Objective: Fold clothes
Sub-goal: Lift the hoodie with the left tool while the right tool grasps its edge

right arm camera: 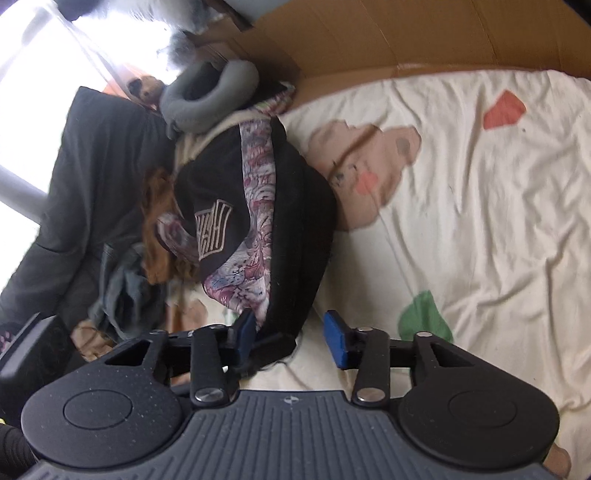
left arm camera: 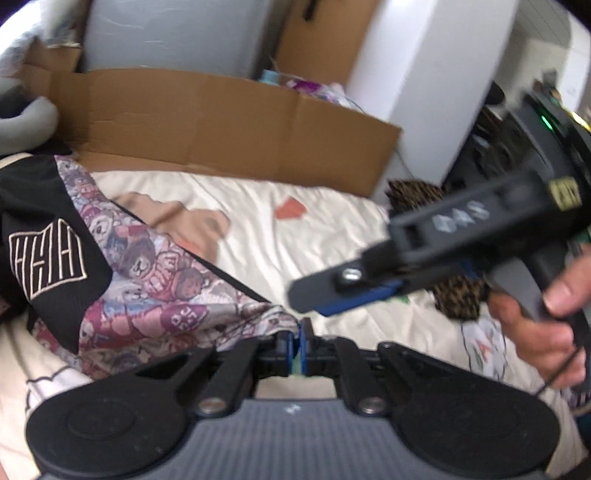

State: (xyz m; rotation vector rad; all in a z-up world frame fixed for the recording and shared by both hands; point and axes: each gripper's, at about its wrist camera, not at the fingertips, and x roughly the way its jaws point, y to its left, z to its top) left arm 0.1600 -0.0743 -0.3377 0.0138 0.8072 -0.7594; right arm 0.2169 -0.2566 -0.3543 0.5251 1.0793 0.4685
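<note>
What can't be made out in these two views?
- Left wrist view: whether the left gripper pinches the patterned garment; its hem meets the shut fingers.
- Left wrist view: right gripper blurred, far finger hidden.
- Right wrist view: the garment's shape; it lies bunched.

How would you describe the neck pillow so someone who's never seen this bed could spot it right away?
Start at the cream bedsheet and follow it to the cardboard along its far edge. By the cardboard's window end, a clothes pile has the neck pillow at its top. It is the only plain grey, padded U-shaped thing there; the clothes beside it are black or patterned.
</note>
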